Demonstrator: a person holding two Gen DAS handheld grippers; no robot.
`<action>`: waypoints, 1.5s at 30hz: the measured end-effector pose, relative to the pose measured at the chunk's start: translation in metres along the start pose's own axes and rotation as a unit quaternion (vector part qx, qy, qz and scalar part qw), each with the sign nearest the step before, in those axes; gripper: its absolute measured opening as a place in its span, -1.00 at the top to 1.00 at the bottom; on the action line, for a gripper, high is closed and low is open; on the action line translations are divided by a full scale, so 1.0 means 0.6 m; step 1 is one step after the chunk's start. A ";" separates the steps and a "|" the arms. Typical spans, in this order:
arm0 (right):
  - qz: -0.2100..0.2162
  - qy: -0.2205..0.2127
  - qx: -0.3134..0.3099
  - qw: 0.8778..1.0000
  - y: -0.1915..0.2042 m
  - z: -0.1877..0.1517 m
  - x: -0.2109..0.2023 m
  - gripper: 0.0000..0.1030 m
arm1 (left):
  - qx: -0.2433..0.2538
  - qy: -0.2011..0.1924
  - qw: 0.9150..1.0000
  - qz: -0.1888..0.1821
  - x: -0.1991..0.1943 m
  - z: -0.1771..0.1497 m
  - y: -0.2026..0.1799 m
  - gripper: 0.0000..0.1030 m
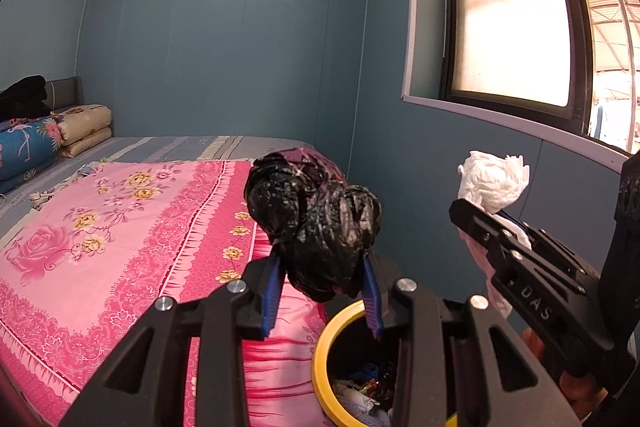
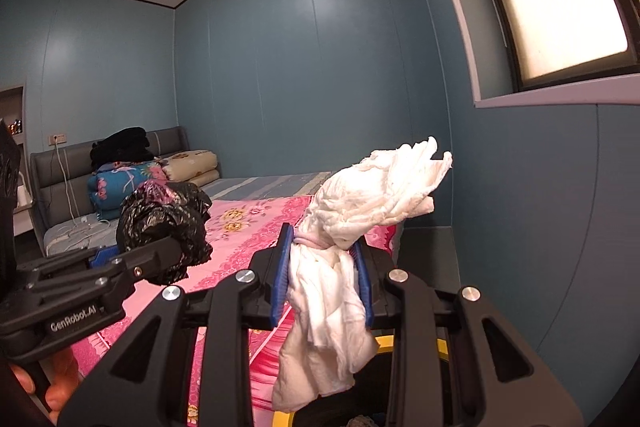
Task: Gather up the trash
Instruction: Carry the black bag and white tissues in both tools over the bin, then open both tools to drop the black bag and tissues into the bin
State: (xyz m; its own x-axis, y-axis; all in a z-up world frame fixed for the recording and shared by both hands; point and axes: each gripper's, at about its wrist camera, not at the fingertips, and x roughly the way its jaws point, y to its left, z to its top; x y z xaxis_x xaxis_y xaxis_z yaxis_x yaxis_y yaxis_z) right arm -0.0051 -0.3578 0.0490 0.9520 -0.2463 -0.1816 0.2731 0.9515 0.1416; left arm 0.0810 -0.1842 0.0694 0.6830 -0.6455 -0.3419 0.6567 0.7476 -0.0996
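Note:
My left gripper (image 1: 324, 263) is shut on a crumpled black plastic bag (image 1: 316, 219) and holds it above a yellow-rimmed trash bin (image 1: 320, 359) that has mixed rubbish inside. My right gripper (image 2: 322, 251) is shut on a bunch of white tissue paper (image 2: 360, 211) that hangs down between its blue pads (image 2: 280, 279). In the left wrist view the right gripper (image 1: 476, 215) with the tissue (image 1: 492, 183) is to the right of the bin. In the right wrist view the left gripper (image 2: 132, 255) with the black bag (image 2: 164, 223) is at the left, and the bin rim (image 2: 440, 347) shows below.
A bed with a pink flowered cover (image 1: 120, 239) fills the left side, right next to the bin. Folded quilts (image 1: 48, 139) and black clothes are stacked at its head. A blue wall and a window (image 1: 512, 27) stand to the right.

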 end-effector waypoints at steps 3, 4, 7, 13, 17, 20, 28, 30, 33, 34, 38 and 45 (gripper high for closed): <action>-0.008 0.009 0.009 1.000 -0.010 0.005 0.008 0.47 | 0.005 0.006 1.000 -0.004 0.009 -0.005 -0.009 0.38; -0.012 0.015 0.013 1.000 -0.016 0.005 0.011 0.47 | 0.006 0.011 1.000 -0.005 0.015 -0.007 -0.012 0.38; -0.019 0.035 0.025 0.999 -0.036 0.008 0.017 0.47 | 0.007 0.023 1.000 -0.008 0.028 -0.015 -0.017 0.38; -0.032 0.074 0.051 0.995 -0.060 0.004 0.043 0.47 | 0.003 0.056 0.998 -0.013 0.065 -0.038 -0.014 0.38; -0.030 0.100 0.064 0.993 -0.077 -0.009 0.061 0.47 | 0.005 0.082 0.996 -0.018 0.097 -0.057 -0.011 0.38; -0.036 0.114 0.064 0.991 -0.079 -0.020 0.076 0.47 | 0.002 0.107 0.994 -0.028 0.130 -0.073 -0.005 0.38; -0.058 0.173 0.070 0.981 -0.085 -0.055 0.121 0.47 | -0.010 0.193 0.980 -0.053 0.226 -0.132 0.010 0.38; -0.062 0.188 0.071 0.978 -0.085 -0.064 0.128 0.47 | -0.018 0.208 0.976 -0.059 0.239 -0.144 0.014 0.38; -0.069 0.208 0.069 0.973 -0.094 -0.076 0.145 0.47 | -0.026 0.231 0.970 -0.065 0.261 -0.157 0.016 0.38; -0.072 0.217 0.064 0.972 -0.094 -0.083 0.150 0.47 | -0.028 0.237 0.969 -0.066 0.266 -0.160 0.015 0.38; -0.062 0.239 0.078 0.966 -0.110 -0.104 0.161 0.47 | -0.024 0.249 0.965 -0.073 0.277 -0.172 0.002 0.37; -0.044 0.243 0.136 0.959 -0.154 -0.121 0.156 0.46 | -0.031 0.255 0.961 -0.104 0.277 -0.174 -0.009 0.37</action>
State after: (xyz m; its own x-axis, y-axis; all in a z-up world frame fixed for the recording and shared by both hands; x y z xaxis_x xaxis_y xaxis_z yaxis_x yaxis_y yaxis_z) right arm 0.0487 -0.4552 -0.0518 0.7649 -0.1445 -0.6277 0.4375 0.8318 0.3417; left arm 0.1575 -0.2794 -0.0842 0.2835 -0.6333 -0.7201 0.7311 0.6287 -0.2652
